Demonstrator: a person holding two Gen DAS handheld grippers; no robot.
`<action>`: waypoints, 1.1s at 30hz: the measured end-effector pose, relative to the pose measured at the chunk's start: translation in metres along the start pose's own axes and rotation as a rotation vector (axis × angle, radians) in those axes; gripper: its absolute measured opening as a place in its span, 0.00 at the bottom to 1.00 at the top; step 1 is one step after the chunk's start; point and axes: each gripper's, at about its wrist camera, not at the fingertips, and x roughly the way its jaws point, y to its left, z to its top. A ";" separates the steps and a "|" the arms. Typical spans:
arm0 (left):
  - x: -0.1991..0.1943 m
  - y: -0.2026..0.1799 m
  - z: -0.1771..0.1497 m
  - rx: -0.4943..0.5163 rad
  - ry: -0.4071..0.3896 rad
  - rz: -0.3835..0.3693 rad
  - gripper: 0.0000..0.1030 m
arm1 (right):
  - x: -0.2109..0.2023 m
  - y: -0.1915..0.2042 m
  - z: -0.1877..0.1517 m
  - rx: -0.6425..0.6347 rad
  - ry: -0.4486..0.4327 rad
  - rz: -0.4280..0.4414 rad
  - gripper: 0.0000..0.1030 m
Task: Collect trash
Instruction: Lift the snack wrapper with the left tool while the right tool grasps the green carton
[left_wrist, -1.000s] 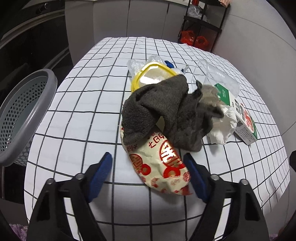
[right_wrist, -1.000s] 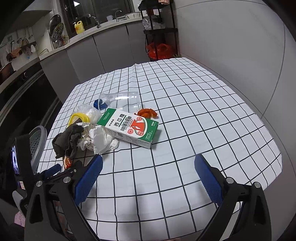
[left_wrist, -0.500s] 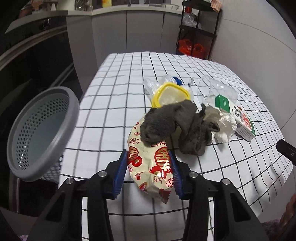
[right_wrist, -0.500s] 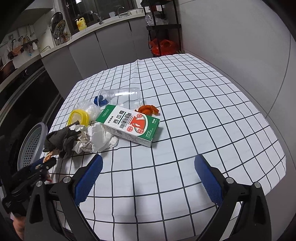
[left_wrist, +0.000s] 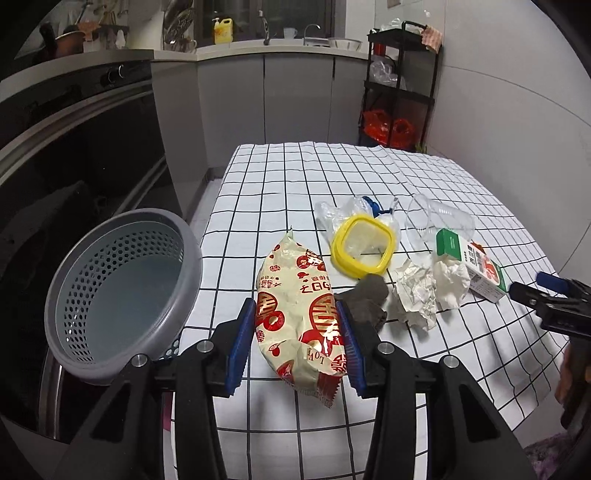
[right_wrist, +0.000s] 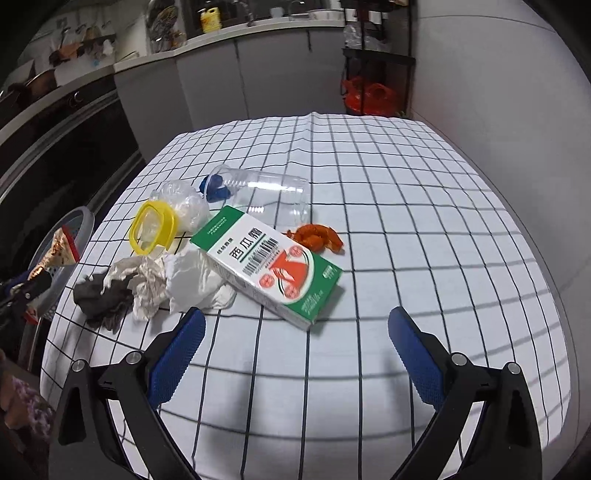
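Table (right_wrist: 406, 206): white cloth, black grid. Beside its left edge, round grey perforated plastic basket (left_wrist: 122, 291). Left gripper (left_wrist: 297, 339) clamped on crinkly cream-and-red snack bag (left_wrist: 301, 306), lifted off the table near the basket; "LOVE" legible. Right gripper (right_wrist: 295, 354) wide open, empty, above bare cloth near green-white carton (right_wrist: 271, 266) with barcode. Alongside: crumpled paper (right_wrist: 147, 280), grey rag (right_wrist: 99, 299)

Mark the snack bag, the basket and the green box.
snack bag (left_wrist: 301, 312), left wrist view, middle of its printed face
basket (left_wrist: 192, 273), left wrist view, grey rim
green box (right_wrist: 275, 260), right wrist view, top face
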 end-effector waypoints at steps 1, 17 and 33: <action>0.000 0.000 0.000 0.000 0.000 -0.004 0.41 | 0.005 0.002 0.002 -0.019 0.003 0.000 0.92; -0.004 0.002 0.003 0.004 -0.018 -0.024 0.41 | 0.054 0.006 0.026 -0.197 0.043 0.059 0.92; -0.003 0.000 0.002 0.013 -0.020 -0.015 0.41 | 0.052 0.021 0.018 -0.231 0.074 0.098 0.59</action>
